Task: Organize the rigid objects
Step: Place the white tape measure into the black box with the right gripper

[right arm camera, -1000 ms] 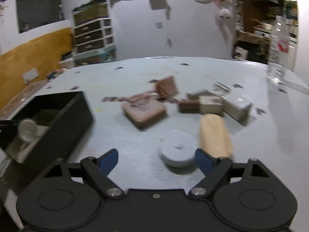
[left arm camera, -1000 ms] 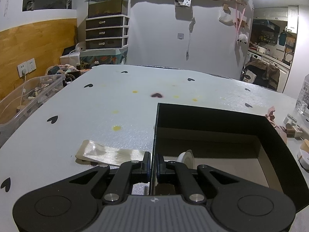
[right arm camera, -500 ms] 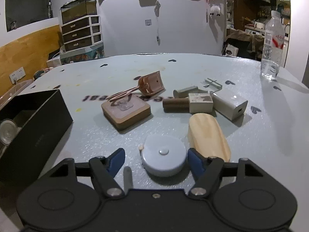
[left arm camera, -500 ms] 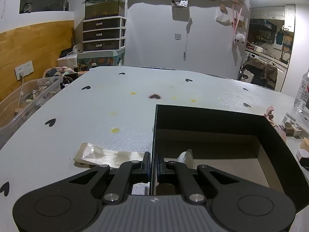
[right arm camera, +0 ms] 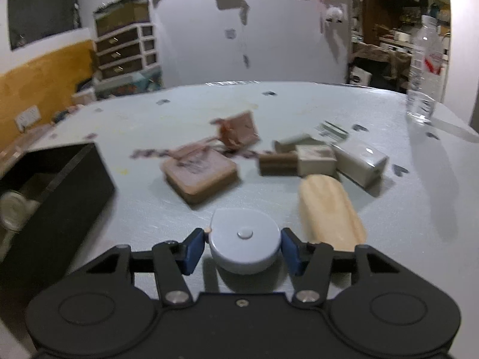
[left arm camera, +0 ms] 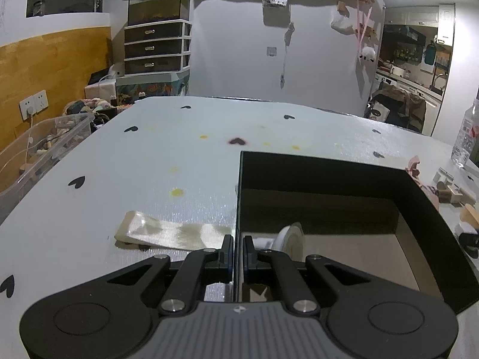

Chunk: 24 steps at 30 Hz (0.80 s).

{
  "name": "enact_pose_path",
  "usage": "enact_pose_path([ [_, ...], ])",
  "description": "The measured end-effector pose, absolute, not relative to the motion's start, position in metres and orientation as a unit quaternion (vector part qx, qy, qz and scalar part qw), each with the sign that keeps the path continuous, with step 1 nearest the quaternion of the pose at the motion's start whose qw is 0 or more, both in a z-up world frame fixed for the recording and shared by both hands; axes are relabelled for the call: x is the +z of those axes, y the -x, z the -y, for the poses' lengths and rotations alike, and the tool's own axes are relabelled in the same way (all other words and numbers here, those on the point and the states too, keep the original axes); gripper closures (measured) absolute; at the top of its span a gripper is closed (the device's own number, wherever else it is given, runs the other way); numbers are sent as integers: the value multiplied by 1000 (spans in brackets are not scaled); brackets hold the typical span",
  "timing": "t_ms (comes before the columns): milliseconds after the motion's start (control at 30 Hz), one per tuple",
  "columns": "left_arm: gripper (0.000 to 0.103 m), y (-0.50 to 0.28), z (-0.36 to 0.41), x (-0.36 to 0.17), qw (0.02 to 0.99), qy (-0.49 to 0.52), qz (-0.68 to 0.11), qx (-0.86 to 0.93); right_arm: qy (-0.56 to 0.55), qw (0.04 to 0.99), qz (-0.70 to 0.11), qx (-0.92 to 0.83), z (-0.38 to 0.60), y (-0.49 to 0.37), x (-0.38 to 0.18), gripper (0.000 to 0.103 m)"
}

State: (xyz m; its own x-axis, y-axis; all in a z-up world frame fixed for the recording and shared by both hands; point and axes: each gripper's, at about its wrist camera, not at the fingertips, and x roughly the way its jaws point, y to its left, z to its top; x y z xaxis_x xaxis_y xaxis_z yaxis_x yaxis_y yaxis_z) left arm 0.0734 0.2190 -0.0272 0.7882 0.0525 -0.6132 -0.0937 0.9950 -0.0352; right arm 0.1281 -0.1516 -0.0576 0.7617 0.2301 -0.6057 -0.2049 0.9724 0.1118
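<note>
Pale grey, heart-printed sheeting covers the desk [left arm camera: 149, 179], which carries everything in both views.

Black box [left arm camera: 344, 179]: it sits near the desk's near edge, open at the top. My left gripper [left arm camera: 236, 251] is clenched on the box's left wall, one finger outside and one inside, so I judge it to be steadying the box. A white round item [left arm camera: 292, 239] stands on edge inside, just right of that wall. A cream ribbon strip [left arm camera: 167, 234] lies flat on the desk just outside it.

Loose pile, in the right wrist view: a square wooden block [right arm camera: 200, 176], a long wooden oval [right arm camera: 327, 214], a white adapter [right arm camera: 359, 161] and smaller stamp-like pieces lie toward the desk's middle, blurred. A water bottle [right arm camera: 423, 68] stands near the far right edge.

Round grey tape measure [right arm camera: 245, 243]: it lies flat, directly ahead of my right gripper [right arm camera: 244, 248] and between its blue pads [right arm camera: 289, 248]. The right pad appears to touch the rim; the left pad shows a narrow gap, so I judge the grip as closing, not yet firm. Being round, the item has no long axis to align.

Governing relation: the box [right arm camera: 60, 185] lies to the left of the tape measure and well apart. The right hand is the nearer one and should carry it leftward over the box rim.
</note>
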Motion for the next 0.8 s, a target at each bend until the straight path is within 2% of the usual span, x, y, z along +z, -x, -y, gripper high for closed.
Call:
enact_pose_path([
  [333,98,-61,-217,-26,946,28,-321,39,-33,925,-272,264,96,-103,5,47],
  [600,98,-55,-217,-24,945,27,-324,35,25,886,-310,345,13,-118,13,47],
  [800,98,-54,-217,-25,946,26,-320,36,18,854,-387,347,-40,-158,3,47],
])
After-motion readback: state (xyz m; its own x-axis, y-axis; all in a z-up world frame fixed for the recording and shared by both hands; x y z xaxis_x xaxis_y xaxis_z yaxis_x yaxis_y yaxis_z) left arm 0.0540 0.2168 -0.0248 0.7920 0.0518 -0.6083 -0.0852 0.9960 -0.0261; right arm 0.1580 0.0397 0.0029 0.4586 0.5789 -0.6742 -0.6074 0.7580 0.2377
